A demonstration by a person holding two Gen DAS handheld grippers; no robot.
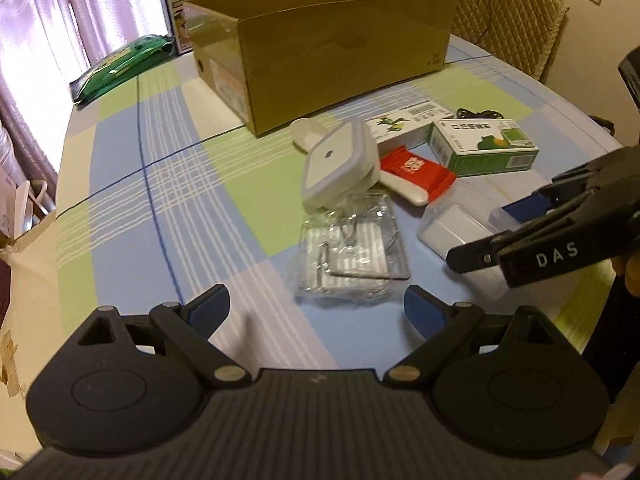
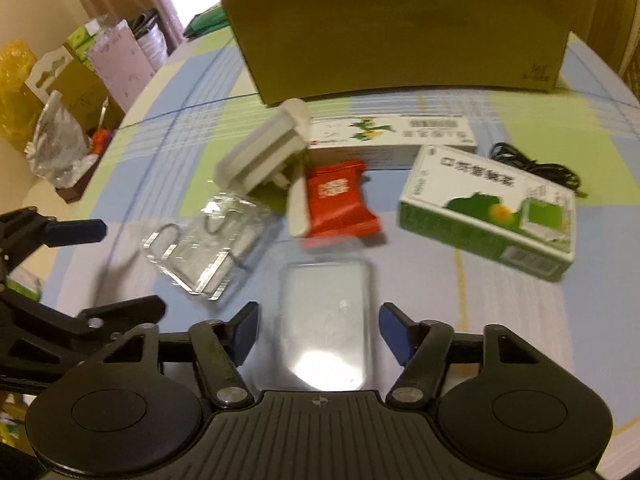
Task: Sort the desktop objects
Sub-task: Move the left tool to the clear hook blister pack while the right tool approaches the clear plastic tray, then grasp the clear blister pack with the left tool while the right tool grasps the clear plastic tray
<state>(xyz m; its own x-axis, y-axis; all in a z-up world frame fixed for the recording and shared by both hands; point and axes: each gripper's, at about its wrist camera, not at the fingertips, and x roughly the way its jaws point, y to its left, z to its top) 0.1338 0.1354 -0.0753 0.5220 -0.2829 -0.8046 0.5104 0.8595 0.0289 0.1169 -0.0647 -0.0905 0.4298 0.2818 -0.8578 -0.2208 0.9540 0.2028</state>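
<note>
Bench (image 1: 168, 184) w/ blue-green plaid cloth carries everything. Biggest item: open cardboard box (image 2: 400, 36) at the far side, upright, flaps open.

Just in front of it, a loose cluster. Green/white carton (image 2: 486, 210) lies flat on the right, black cable (image 2: 540, 166) behind it. Long white carton (image 2: 394, 136) w/ barcode lies between green one and the box. White square gadget (image 1: 340, 164) is tilted, propped on the pile's left side. Red packet (image 2: 338, 200) sits mid-cluster, over a white oblong piece. Clear plastic case (image 2: 326, 320) lies nearest on the right side; clear blister pack (image 2: 204, 240) w/ metal bits to its left, crinkled.

Right claw (image 2: 318, 336): pads spread wide, either side of the clear plastic case, not touching it as far as visible. Left claw (image 1: 316, 312): pads wide apart, nothing between them, hovering just short of the blister pack.
</note>
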